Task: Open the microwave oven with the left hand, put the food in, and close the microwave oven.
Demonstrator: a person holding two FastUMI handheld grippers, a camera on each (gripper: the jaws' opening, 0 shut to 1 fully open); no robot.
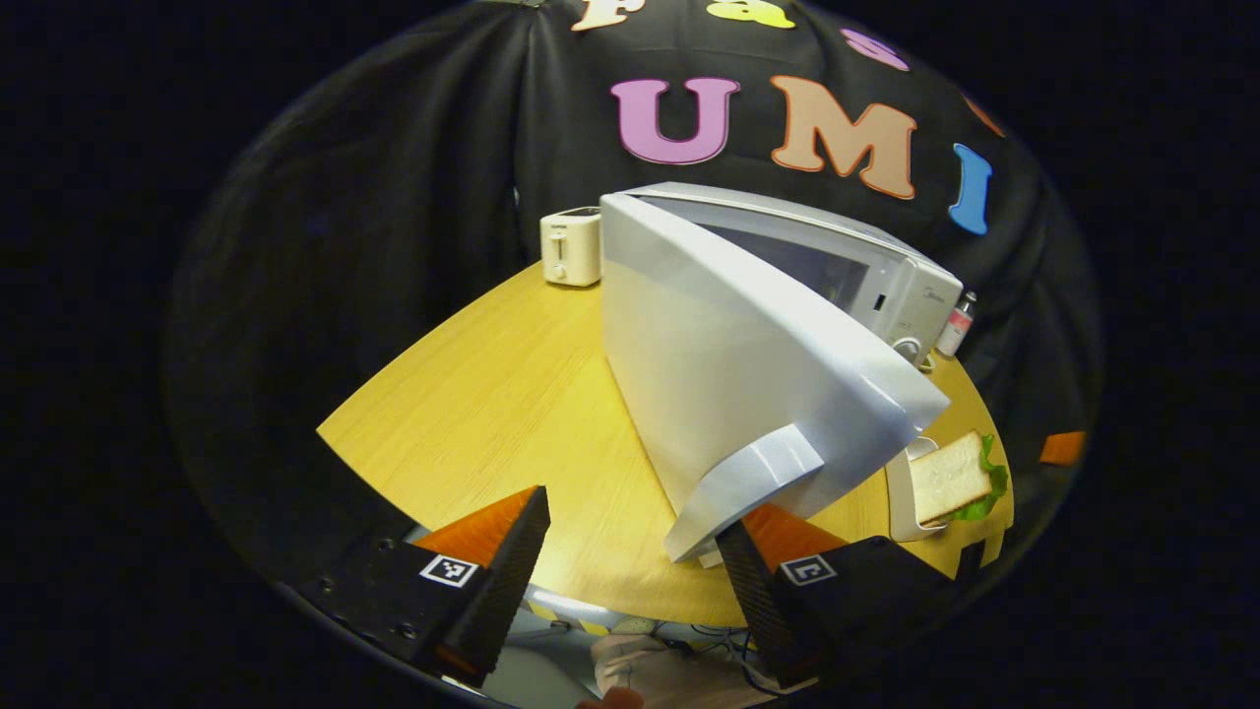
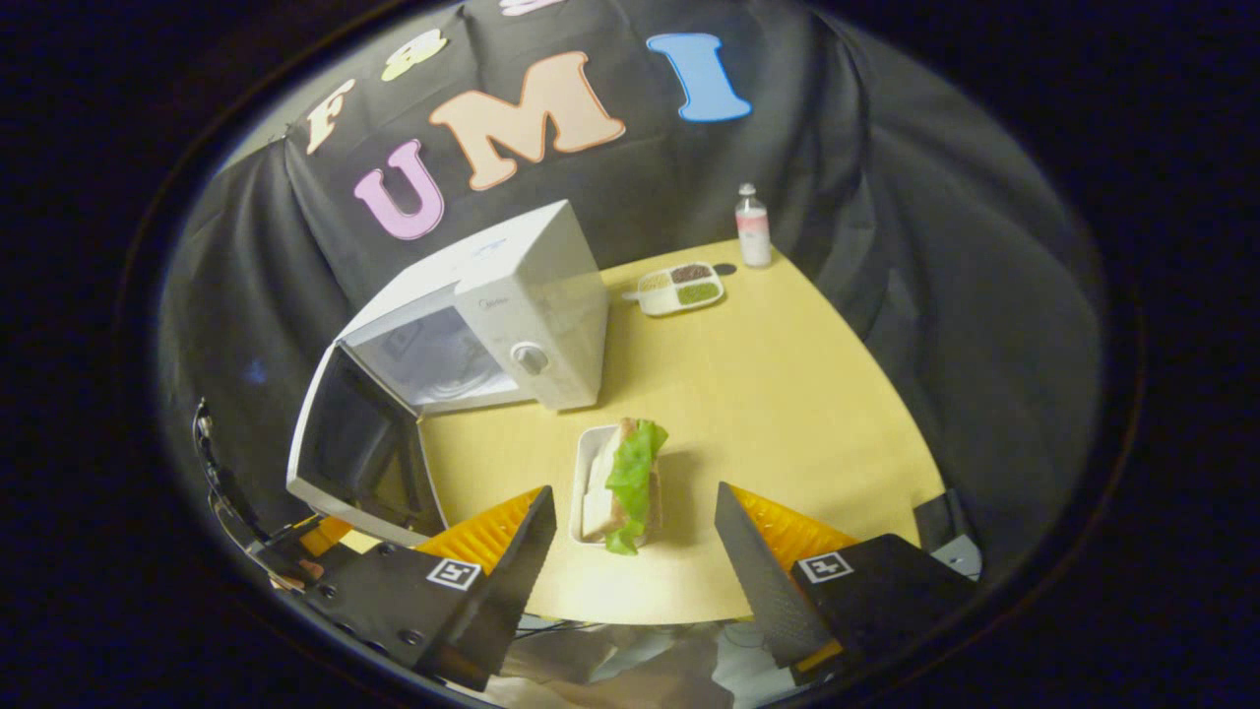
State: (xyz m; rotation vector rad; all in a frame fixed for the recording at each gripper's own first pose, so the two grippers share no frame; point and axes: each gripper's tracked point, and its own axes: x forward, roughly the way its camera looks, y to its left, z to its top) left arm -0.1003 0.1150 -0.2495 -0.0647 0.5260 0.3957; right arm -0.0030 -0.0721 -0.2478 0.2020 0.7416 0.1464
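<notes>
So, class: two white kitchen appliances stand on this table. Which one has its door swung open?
The microwave oven: its door hangs wide open, showing the cavity. The toaster beside it is smaller, has no door, and stands by the table's far edge.

This is a recording booth dressed as a kitchen corner, not a real home: black cloth (image 2: 886,197) hangs as the wall behind a lone wooden table (image 2: 807,394) (its far edge meets only fabric). Kitchen goods stand on it: a white microwave oven (image 2: 512,305) with its door swung open, a toaster (image 1: 571,246), a sandwich (image 2: 630,483) in a tray, a divided dish (image 2: 679,288) and a small bottle (image 2: 753,226).
</notes>
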